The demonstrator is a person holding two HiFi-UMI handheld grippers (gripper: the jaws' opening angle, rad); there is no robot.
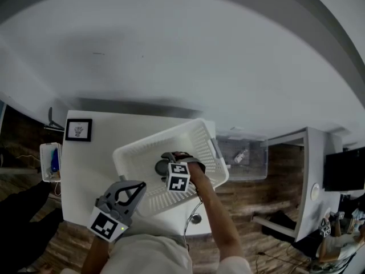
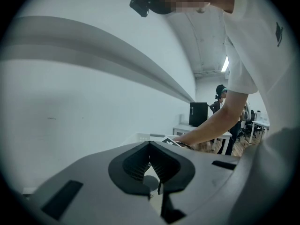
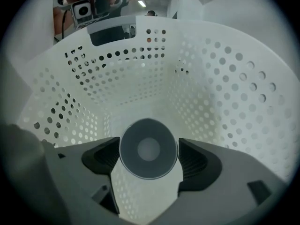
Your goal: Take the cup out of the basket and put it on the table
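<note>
We see the grey round cup (image 3: pixel 148 146) upright in the white perforated plastic basket (image 3: pixel 225 78). Our right gripper (image 3: pixel 149 156) has its jaws apart at the cup's nine and three o'clock. Our left gripper (image 2: pixel 150 145), jaws together, hangs farther off.

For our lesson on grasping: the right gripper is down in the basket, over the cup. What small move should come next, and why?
Probably close the right gripper on the cup. Its jaws stand wide open on either side of the cup, which sits upright on the floor of the basket, so nothing grips it yet and it cannot be lifted out.
</note>
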